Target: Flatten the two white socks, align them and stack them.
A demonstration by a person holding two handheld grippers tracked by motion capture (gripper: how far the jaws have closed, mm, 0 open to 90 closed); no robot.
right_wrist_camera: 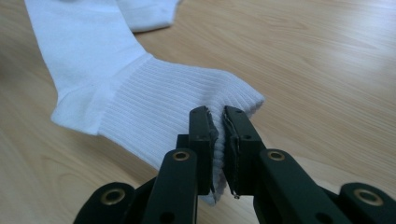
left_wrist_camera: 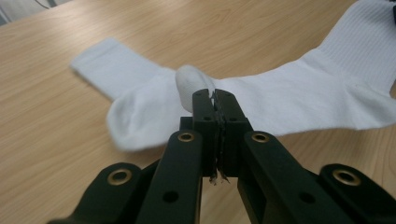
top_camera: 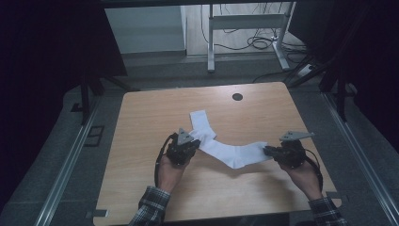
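Nearest, two hands in plaid sleeves are holding the black two-jaw grippers over the light wooden table [top_camera: 141, 188]. The left gripper [top_camera: 194, 145] is pinching the toe end of a white ribbed cotton sock [top_camera: 235, 153], its jaws pressed together on a bunched fold of fabric [left_wrist_camera: 191, 84]. The right gripper [top_camera: 267, 150] is clamping the ribbed cuff [right_wrist_camera: 187, 107], its jaws nearly together with cloth sandwiched between them. That sock is sagging between the two grippers in a shallow curve, its middle lying on the tabletop. A second white sock [top_camera: 201, 123] is lying flat just behind the left gripper, partly under the first. Farther back, a round dark cable hole [top_camera: 237, 97] is sitting near the table's far edge. Beyond it, grey floor, a white metal desk frame [top_camera: 244, 28] and loose black cables [top_camera: 259, 43] are showing, with dark curtains on both sides.
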